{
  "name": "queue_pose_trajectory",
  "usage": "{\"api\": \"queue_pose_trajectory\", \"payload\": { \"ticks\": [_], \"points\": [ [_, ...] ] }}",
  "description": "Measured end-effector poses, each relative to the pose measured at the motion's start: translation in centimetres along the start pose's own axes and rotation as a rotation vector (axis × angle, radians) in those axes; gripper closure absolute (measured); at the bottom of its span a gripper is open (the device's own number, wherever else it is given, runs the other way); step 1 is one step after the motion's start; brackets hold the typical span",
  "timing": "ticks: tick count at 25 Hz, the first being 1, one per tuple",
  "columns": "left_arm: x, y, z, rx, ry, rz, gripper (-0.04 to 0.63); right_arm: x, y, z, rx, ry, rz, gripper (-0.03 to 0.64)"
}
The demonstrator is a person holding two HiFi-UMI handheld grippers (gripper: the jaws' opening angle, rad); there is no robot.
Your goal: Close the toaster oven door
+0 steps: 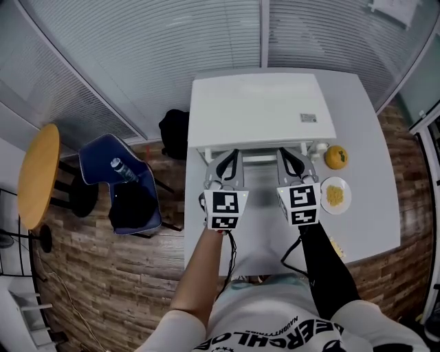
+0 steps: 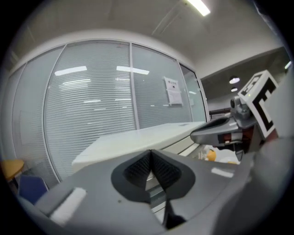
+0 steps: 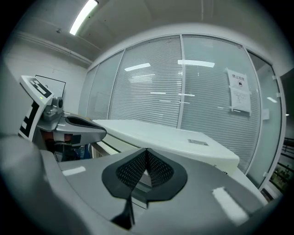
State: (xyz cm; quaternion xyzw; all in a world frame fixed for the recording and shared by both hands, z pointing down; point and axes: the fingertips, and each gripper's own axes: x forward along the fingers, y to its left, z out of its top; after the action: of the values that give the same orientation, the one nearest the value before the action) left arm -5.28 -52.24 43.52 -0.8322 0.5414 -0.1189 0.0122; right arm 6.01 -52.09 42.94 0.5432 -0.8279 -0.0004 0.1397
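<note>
Left gripper (image 1: 231,157), right gripper (image 1: 289,157) side by side at toaster oven (image 1: 261,110) front; both jaws pinched together, empty, likely to push it shut

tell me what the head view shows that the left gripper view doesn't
Only the head view: the person's forearms and the black bag on the wood-pattern floor. Only the left gripper view: the ceiling light, and the left gripper up close, its pads meeting with nothing between them. Both: the white toaster oven, the right gripper, the orange fruit and the slatted glass wall.
</note>
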Motion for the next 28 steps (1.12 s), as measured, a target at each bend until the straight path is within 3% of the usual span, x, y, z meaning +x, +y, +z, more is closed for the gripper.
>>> {"api": "queue_pose_trajectory", "payload": {
  "ticks": [11,28],
  "points": [
    [-1.4,0.4,0.3,-0.01,0.002,0.0,0.54,-2.1,0.1,1.3,0.015,-0.068,-0.002,0.617],
    [-13.3,-1.3,4.5,0.027,-0.099,-0.013,0.54,-13.4,2.8,3.6,-0.022,-0.153,-0.068,0.617]
  ]
}}
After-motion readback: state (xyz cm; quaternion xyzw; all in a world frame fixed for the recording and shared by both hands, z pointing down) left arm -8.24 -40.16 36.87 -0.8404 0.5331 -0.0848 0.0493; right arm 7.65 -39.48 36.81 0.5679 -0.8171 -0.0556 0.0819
